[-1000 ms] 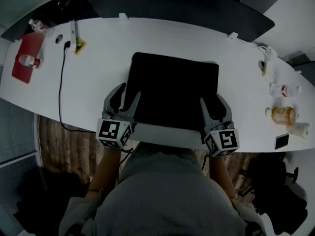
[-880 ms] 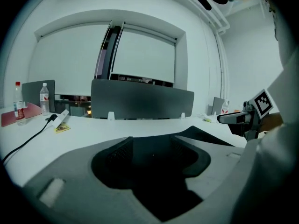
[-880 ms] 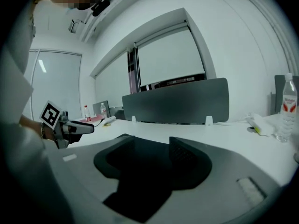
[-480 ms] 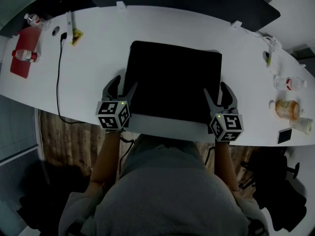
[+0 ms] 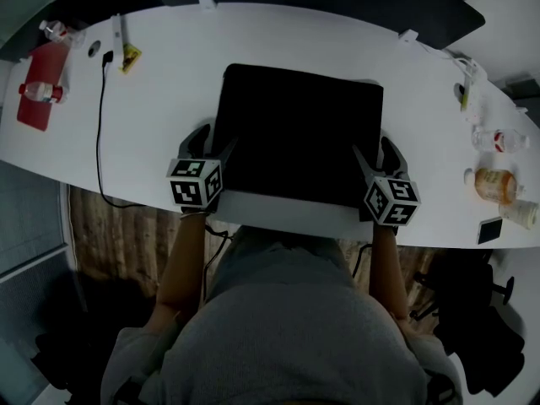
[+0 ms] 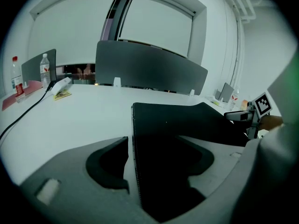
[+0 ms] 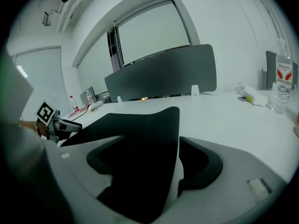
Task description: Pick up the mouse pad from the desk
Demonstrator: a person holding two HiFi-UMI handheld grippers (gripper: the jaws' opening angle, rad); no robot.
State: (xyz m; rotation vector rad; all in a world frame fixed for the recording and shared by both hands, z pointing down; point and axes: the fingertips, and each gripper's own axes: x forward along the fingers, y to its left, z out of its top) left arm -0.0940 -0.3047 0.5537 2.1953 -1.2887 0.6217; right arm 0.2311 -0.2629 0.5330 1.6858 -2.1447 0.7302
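A black mouse pad (image 5: 295, 133) lies flat on the white desk (image 5: 169, 99), close to its near edge. My left gripper (image 5: 211, 146) is at the pad's near left edge, and its jaws are opening. In the left gripper view the pad (image 6: 187, 125) runs between the jaws of the left gripper (image 6: 154, 148), with its left edge in the gap and no pad pressing on it. My right gripper (image 5: 375, 150) is at the pad's near right edge, jaws also opening. In the right gripper view the pad (image 7: 135, 139) reaches into the gap of the right gripper (image 7: 149, 157), unpinched.
A red folder (image 5: 38, 83) with small bottles and a black cable (image 5: 101, 125) lie at the desk's left end. Bottles (image 5: 489, 184) and a phone (image 5: 489, 229) sit at the right end. A grey divider (image 6: 149, 69) stands along the far side.
Both grippers have sunk towards the desk and slid forward along the pad's sides. Their jaws have spread wider. The pad itself has not moved on the desk.
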